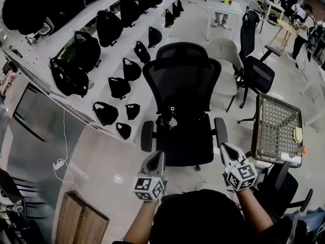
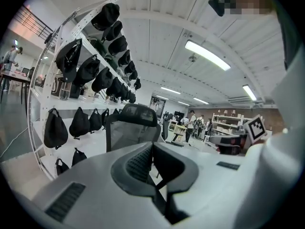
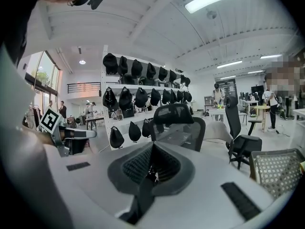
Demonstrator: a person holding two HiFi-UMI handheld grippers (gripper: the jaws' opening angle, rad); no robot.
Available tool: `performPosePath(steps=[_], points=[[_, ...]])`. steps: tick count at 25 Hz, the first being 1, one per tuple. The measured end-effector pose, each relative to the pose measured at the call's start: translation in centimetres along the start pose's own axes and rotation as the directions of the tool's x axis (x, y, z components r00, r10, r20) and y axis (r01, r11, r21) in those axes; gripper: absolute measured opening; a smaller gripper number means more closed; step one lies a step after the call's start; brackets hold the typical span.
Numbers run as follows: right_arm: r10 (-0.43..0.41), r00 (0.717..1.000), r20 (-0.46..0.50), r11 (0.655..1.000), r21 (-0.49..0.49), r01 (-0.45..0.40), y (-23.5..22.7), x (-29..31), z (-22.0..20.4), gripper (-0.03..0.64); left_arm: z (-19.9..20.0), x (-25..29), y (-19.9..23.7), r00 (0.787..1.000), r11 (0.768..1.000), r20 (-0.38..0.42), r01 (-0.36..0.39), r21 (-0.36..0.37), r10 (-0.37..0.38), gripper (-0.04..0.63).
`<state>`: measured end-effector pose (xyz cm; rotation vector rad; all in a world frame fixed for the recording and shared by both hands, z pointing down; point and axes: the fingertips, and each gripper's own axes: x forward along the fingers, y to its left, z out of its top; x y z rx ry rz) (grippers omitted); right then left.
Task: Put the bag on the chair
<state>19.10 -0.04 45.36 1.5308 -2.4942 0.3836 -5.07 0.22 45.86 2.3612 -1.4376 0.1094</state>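
Shelves point(image 1: 114, 55) off to the left of both jaws, packed with rows of bags point(image 1: 119, 87). Mesh tray point(image 1: 274, 121) to the right of the right gripper point(image 1: 225, 147), holding one pale flat thing point(image 1: 298, 134) by its right edge. Bags black, round and soft, hanging by their tops, well apart from the jaws. Black chair point(image 1: 183, 80) straight ahead of both grippers. Jaws of the left gripper point(image 1: 158, 154) pressed together, nothing between; right gripper shut tight too.

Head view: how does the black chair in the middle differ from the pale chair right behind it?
The black chair has a mesh back with a headrest; the pale chair has a plain solid back. The black chair shows two armrests; none show on the pale chair. Both are office chairs.
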Motion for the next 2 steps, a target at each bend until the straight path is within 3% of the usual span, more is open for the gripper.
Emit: performPosePath(steps=[2], points=[[0.006,1.000,0.001,1.000,-0.002,-0.006,-0.46,-0.23,-0.12,0.000,-0.28,0.17,-0.41,1.000,1.000,-0.001,-0.008,0.000,0.008,0.009]])
